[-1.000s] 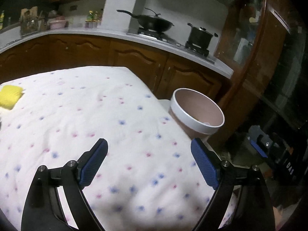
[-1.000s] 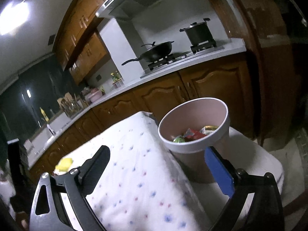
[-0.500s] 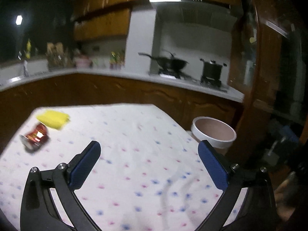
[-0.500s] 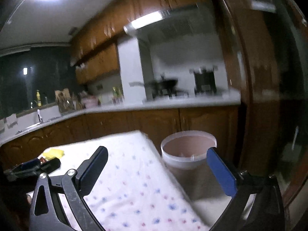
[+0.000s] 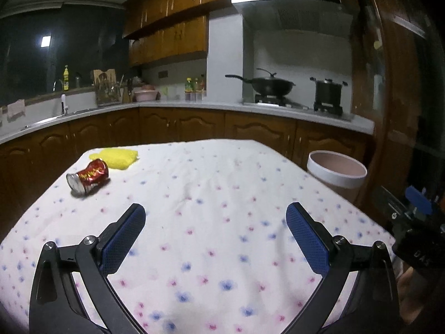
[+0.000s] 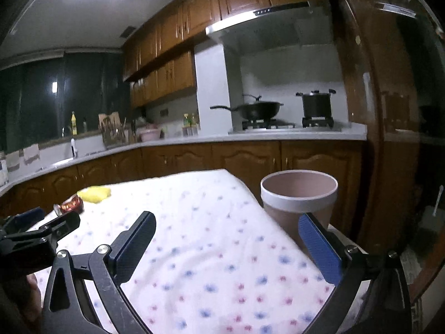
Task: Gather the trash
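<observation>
Left wrist view showed the crushed can point(image 5: 88, 177) lying on its side near the desk's point(image 5: 222, 194) far left corner, closest to the left tongs point(image 5: 215, 239); both tongs gaped empty.

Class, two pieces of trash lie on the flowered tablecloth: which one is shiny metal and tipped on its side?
The crushed red drink can, lying on its side with its silver end showing; the yellow crumpled item behind it is soft and dull.

Each hand-held gripper point(image 5: 215, 220) has black triangular arms (silver screws at the joints) and blue textured pads point(image 5: 123, 239).
</observation>
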`<state>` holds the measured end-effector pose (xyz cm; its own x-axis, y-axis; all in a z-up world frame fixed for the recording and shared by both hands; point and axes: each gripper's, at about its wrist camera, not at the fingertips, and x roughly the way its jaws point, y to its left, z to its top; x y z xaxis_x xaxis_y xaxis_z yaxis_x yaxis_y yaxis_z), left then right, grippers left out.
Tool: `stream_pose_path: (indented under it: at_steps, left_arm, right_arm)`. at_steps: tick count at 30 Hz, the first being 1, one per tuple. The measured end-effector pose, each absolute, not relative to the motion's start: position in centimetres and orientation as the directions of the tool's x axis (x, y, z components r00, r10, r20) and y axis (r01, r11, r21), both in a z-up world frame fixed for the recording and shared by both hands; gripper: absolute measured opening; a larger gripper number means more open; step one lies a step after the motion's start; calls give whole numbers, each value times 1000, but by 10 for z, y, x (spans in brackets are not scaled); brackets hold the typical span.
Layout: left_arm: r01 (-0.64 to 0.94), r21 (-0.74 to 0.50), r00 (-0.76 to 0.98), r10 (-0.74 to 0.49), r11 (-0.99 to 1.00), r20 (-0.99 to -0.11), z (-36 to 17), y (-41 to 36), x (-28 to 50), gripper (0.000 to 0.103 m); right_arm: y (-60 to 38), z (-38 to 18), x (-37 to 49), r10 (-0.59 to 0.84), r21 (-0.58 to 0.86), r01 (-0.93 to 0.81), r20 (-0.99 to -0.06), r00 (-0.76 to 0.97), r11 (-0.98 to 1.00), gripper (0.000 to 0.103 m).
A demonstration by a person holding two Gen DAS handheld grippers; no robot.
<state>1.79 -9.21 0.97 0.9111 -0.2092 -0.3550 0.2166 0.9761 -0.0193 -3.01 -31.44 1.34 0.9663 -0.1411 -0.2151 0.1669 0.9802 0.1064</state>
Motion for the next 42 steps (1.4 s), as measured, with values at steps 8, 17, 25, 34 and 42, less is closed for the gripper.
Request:
stream_pose_path:
  at_steps: [8, 17, 25, 34, 42]
  left_arm:
    - [236, 4, 896, -216, 972, -388, 8, -100, 17, 103]
    - [220, 19, 897, -195, 975, -396, 24, -102, 15, 103]
    - [208, 17, 902, -185, 978, -391, 30, -100, 14, 103]
    - [204, 16, 902, -182, 979, -392, 30, -99, 13, 103]
    - [200, 17, 904, -178, 980, -389, 29, -98, 14, 103]
  right_arm:
    - [-315, 13, -34, -148, 103, 176, -236, 960, 979, 103]
    - [-314, 25, -42, -158, 115, 187, -226, 961, 976, 103]
    - [-311, 28, -43, -153, 107, 181, -231, 961, 978, 103]
    - [-312, 29, -43, -151, 108, 181, -235, 960, 978, 103]
    - [-310, 30, -43, -150, 108, 179, -233, 961, 978, 103]
